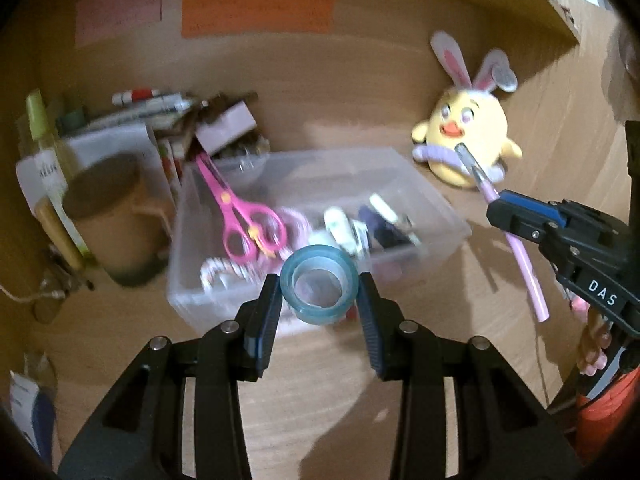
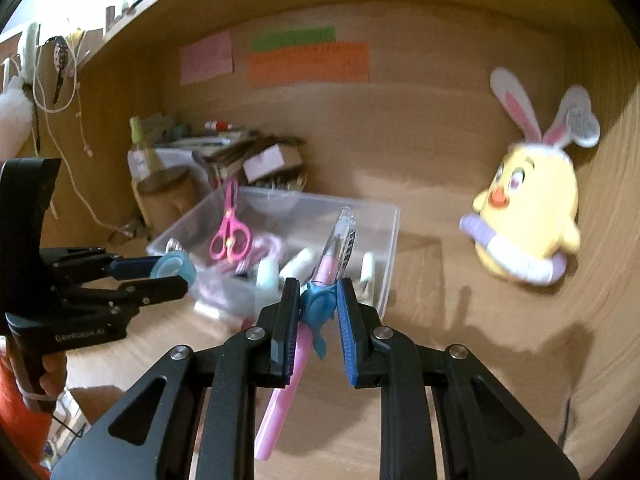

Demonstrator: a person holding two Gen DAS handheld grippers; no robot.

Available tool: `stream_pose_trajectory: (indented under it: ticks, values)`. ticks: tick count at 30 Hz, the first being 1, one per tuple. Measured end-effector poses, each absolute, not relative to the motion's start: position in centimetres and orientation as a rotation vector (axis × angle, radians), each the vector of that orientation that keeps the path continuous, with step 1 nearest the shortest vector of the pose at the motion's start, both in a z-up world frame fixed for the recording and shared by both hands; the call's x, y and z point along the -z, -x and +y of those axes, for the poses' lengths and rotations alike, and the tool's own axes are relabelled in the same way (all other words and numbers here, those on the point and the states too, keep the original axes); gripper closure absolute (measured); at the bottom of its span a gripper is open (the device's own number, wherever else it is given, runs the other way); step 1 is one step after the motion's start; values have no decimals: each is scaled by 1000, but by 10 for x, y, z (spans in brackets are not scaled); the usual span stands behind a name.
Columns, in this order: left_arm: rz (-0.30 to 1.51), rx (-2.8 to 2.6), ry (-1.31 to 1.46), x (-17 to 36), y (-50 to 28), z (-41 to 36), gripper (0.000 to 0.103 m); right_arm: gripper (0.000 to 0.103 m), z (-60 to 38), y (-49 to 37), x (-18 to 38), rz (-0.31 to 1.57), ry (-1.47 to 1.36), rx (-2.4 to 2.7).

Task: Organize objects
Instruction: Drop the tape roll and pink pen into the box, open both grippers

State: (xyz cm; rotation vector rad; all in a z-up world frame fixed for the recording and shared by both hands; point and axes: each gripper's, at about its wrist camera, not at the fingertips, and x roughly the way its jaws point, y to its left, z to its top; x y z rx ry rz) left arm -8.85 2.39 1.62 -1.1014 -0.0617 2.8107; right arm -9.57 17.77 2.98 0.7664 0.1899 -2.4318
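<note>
Left hand-held gripper [image 1: 319, 285]: clamps blue translucent tape roll [image 1: 319, 290], lower centre.
Right hand-held gripper [image 2: 319, 298]: clamps pink pen with blue shark charm [image 2: 316, 304], centre.

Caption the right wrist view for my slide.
Right gripper clamps a pink pen by its blue clip, above a clear plastic box holding pink scissors; plush chick right.

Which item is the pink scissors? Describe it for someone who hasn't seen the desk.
Find the clear plastic bin on the wooden desk, in front of the yellow bunny-eared plush. The pink scissors lean on its left wall, blades poking above the rim. Nothing else in the bin is hot pink with two finger loops.
</note>
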Motion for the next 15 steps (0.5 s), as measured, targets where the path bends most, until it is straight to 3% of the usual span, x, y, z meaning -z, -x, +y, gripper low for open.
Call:
stream_pose_trajectory:
  ticks: [7,15]
  values:
    - [-32,-2843,1068,-31,111,19,65,86,167,128,-42,184,-742,2441]
    - [7,-2802,1147,-12,142,24,65,86,140,160,-23,203,-820,2387]
